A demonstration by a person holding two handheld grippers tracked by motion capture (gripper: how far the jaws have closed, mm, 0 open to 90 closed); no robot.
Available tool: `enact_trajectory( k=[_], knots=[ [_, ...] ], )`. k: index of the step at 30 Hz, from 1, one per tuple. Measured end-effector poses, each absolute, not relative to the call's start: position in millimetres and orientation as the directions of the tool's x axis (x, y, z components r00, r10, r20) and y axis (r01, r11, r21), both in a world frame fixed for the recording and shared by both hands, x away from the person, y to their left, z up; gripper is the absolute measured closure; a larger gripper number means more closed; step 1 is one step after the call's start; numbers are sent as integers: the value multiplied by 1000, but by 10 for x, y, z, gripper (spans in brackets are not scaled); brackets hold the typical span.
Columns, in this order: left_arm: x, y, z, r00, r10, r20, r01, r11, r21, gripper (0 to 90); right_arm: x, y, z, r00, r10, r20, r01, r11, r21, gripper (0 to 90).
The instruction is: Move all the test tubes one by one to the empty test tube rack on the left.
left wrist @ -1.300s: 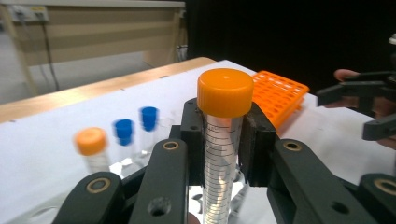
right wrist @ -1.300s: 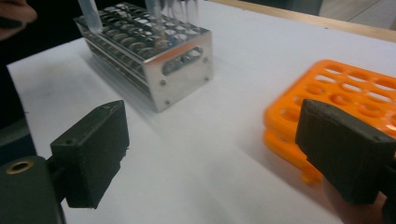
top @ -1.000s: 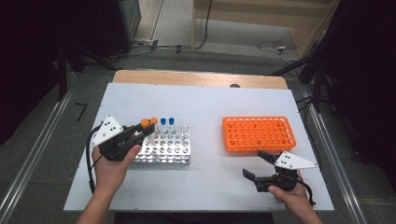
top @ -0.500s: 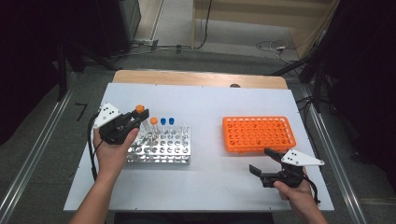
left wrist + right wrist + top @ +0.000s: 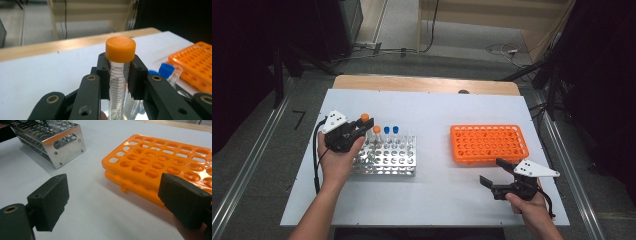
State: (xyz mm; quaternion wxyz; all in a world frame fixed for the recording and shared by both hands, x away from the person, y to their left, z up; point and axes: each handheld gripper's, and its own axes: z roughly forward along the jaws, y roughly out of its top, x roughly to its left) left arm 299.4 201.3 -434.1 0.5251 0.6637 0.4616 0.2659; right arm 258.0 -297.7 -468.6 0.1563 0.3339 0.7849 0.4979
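While the right gripper (image 5: 498, 172) hovers spread, the left gripper (image 5: 120, 72) pinches an upright orange-capped tube (image 5: 119, 75).

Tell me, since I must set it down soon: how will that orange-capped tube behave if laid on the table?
The orange-capped tube looks round and smooth, so it would probably roll if laid flat. It seems stiff and light, likely clear plastic. The left hand-held gripper clamps it just under the cap; the narrow body could slip if that grip loosens.

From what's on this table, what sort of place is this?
Probably a laboratory bench set up for recording: a shiny metal tube rack, an orange plastic tube rack and an orange-capped clear tube clamped in the left gripper.
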Motion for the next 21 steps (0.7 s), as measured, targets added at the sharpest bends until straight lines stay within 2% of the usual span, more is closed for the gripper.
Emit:
enact_trajectory(
  k=[12,21],
  knots=[
    [2980,1952,-4409,435,896,-91,400,-102,911,732,2580,-2968,-4693,-727,681,86,370,283,885,85],
    [2938,1980,-4413,413,904,-113,422,-80,903,606,2587,-2972,-4697,-727,681,87,370,282,885,86]
  ],
)
